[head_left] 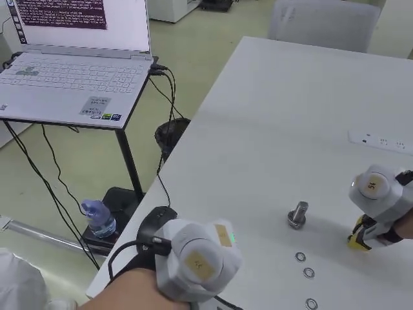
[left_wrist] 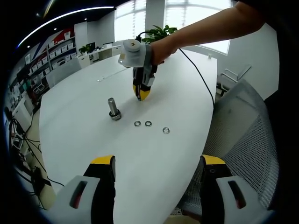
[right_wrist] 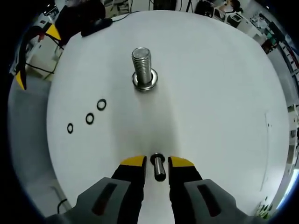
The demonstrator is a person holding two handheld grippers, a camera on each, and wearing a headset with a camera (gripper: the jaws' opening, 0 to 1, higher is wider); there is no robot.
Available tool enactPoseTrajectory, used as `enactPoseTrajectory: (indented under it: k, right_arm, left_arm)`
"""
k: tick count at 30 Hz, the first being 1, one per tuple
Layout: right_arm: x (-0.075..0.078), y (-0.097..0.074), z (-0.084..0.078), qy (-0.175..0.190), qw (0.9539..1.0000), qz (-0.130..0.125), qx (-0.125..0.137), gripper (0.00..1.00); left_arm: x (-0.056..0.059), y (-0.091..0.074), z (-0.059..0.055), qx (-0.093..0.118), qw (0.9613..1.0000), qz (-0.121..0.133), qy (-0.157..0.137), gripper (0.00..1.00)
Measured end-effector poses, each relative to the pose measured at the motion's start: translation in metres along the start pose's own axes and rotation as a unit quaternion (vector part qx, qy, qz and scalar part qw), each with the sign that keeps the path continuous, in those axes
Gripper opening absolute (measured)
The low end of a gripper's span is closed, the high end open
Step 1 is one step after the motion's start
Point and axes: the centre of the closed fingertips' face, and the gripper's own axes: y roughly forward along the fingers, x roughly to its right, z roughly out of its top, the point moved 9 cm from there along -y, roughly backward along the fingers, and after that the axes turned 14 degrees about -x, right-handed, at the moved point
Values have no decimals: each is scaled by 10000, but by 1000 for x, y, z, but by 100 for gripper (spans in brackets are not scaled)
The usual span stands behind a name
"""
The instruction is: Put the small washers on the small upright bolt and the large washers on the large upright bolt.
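Observation:
The large bolt (head_left: pixel 297 215) (left_wrist: pixel 113 108) (right_wrist: pixel 141 65) stands upright on the white table (head_left: pixel 277 116). Three small washers (head_left: pixel 309 273) (left_wrist: pixel 148 123) (right_wrist: pixel 89 118) lie in a row near it. My right gripper (head_left: pixel 358 242) (left_wrist: pixel 139 95) (right_wrist: pixel 158 163) points down at the table to the right of the large bolt. Its jaws are closed narrowly around the small bolt (right_wrist: pixel 158 167), whose head is toward the table. My left gripper (head_left: pixel 193 258) (left_wrist: pixel 158 161) is open with nothing between its fingers, at the near table edge, well short of the washers.
A white power strip (head_left: pixel 381 140) lies at the table's far right. Left of the table, a laptop (head_left: pixel 71 71) sits on a stand with cables, and a water bottle (head_left: pixel 98 216) is on the floor. A chair (head_left: pixel 322 22) stands at the far end.

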Motion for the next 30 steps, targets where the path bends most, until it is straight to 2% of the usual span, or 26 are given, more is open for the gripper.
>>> enactPoseTrajectory:
  k: [12,19,30]
  right_arm:
    - [0,-2,0,-37,10000,36,-1,24]
    - [2,-8,1,-67,10000,-2,43,25]
    - [-8,-29,18,-361,9986,-143,369,31]
  left_arm:
    - [-1,-1,0,44,10000,24,-20,73]
    - [-1,-2,2,80,10000,43,-3,74]
    - [1,-4,7,118,9999,71,85,79]
